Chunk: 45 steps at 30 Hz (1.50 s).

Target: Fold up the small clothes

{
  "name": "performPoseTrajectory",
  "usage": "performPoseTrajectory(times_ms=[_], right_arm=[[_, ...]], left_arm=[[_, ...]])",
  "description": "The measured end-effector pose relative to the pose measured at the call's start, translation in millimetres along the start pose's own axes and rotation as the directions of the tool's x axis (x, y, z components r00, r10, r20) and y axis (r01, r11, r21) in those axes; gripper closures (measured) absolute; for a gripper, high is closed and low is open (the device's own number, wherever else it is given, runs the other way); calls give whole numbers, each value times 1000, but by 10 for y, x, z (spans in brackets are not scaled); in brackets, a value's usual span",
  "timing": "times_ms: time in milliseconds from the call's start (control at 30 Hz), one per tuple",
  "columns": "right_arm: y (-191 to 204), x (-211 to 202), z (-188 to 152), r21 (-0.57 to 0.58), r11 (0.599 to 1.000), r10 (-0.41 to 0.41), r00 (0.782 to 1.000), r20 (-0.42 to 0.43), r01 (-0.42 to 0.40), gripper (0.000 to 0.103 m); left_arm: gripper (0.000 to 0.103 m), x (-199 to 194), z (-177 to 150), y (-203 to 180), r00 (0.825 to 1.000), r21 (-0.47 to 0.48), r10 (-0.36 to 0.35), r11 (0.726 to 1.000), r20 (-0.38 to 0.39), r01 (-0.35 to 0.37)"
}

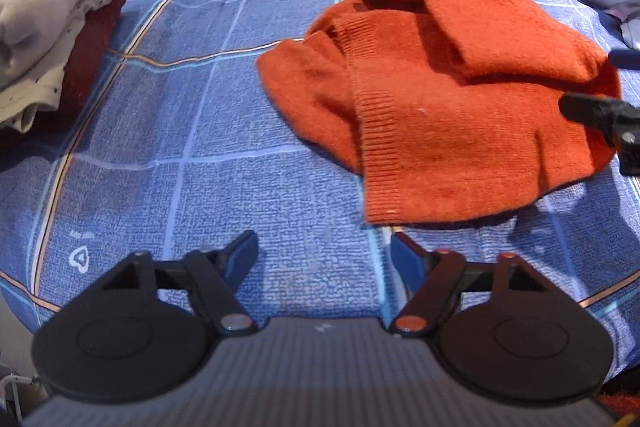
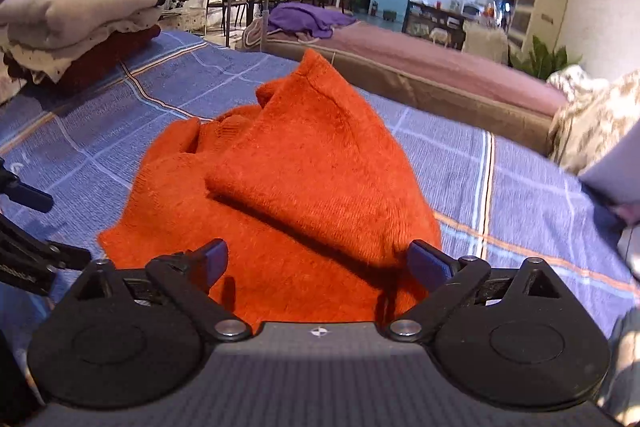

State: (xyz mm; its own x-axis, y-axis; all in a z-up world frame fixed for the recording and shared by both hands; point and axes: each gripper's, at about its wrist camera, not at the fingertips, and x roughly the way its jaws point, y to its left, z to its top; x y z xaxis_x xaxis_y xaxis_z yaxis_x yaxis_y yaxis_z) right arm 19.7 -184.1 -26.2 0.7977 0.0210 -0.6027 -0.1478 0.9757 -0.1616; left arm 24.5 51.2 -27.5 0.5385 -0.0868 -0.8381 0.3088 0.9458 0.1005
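Observation:
An orange knitted sweater [image 1: 448, 95] lies crumpled on the blue checked bedspread [image 1: 180, 115], with one part folded over the top. My left gripper [image 1: 324, 259] is open and empty, hovering over the bedspread just short of the sweater's ribbed hem. My right gripper [image 2: 318, 263] is open, low over the sweater's [image 2: 296, 179] near edge, with the cloth between and under its fingers. The right gripper also shows at the right edge of the left wrist view [image 1: 600, 111], beside the sweater.
A stack of folded clothes [image 1: 44, 39], grey over white over dark red, sits at the left of the bed; it also shows in the right wrist view [image 2: 76, 27]. A second bed with a purple garment [image 2: 308, 19] stands behind. A patterned cloth pile [image 2: 592, 115] lies at right.

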Motion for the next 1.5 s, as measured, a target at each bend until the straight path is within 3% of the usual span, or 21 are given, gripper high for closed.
performPoseTrajectory(times_ms=[100, 233, 267, 300, 333, 467, 600, 767, 900, 933, 1000, 1067, 1100, 1167, 1233, 1300, 1333, 1367, 1400, 1500], right_arm=[[45, 177, 40, -98, 995, -10, 1000, 17, 12, 0], [76, 419, 47, -189, 982, -29, 1000, 2, 29, 5], [72, 427, 55, -205, 978, -31, 999, 19, 34, 22], [58, 414, 66, -218, 975, -23, 999, 33, 30, 74], [41, 397, 85, -225, 974, -17, 999, 41, 26, 95], [-243, 190, 164, -149, 985, -70, 990, 126, 89, 93], [-807, -42, 216, -7, 974, -221, 960, 175, 225, 94], [-1519, -106, 27, 174, 920, -368, 927, 70, 352, 93], [-1744, -125, -222, 374, 882, -303, 953, -14, 286, 87], [-1679, -105, -268, 360, 886, -303, 952, -32, 294, 80], [-1508, -130, -342, 321, 883, -344, 938, -50, 341, 46], [-1413, -226, -400, 338, 888, -322, 946, -26, 311, 25], [-1366, -269, -430, 350, 893, -297, 955, -14, 283, 17], [-1264, -319, -451, 346, 909, -245, 970, -10, 233, 12], [-1122, -408, -495, 320, 929, -195, 981, -3, 186, 9], [-1003, -465, -519, 301, 942, -152, 988, 1, 145, 2], [-949, -468, -518, 293, 948, -131, 991, -2, 126, 1], [-912, -457, -522, 286, 952, -113, 994, -4, 110, 1], [-872, -451, -518, 281, 955, -99, 995, -6, 97, 1], [-771, -467, -493, 271, 961, -63, 998, -3, 62, 1]], left_arm=[[48, 32, -28, 63, 1000, -2, 2, 1000, -8, -2], [48, 78, -65, 58, 1000, 4, -12, 1000, -24, 12], [48, 96, -72, 39, 1000, 11, -13, 1000, -28, 14], [48, 113, -72, 13, 999, 19, -16, 1000, -32, 17], [48, 123, -71, -16, 999, 30, -22, 999, -32, 23], [47, 111, -25, -122, 999, 49, -50, 998, -6, 50], [44, 111, 45, -227, 997, 69, -79, 995, 9, 78], [42, 162, 135, -342, 995, 88, -100, 991, 26, 97], [28, 273, 225, -350, 993, 70, -115, 991, 41, 111], [27, 291, 254, -353, 992, 72, -115, 991, 52, 112], [15, 303, 313, -354, 989, 69, -126, 990, 72, 121], [10, 327, 364, -356, 983, 60, -161, 986, 87, 156], [10, 345, 388, -354, 980, 48, -179, 983, 88, 175], [10, 382, 426, -374, 973, 40, -213, 977, 90, 210], [21, 431, 449, -428, 969, 47, -228, 973, 91, 225], [57, 459, 469, -483, 964, 51, -256, 966, 67, 253], [65, 452, 470, -504, 961, 47, -271, 962, 65, 268], [84, 426, 455, -520, 954, 50, -293, 956, 69, 290], [95, 389, 439, -534, 948, 53, -309, 951, 73, 305], [95, 216, 361, -585, 935, 88, -342, 938, 90, 334]])
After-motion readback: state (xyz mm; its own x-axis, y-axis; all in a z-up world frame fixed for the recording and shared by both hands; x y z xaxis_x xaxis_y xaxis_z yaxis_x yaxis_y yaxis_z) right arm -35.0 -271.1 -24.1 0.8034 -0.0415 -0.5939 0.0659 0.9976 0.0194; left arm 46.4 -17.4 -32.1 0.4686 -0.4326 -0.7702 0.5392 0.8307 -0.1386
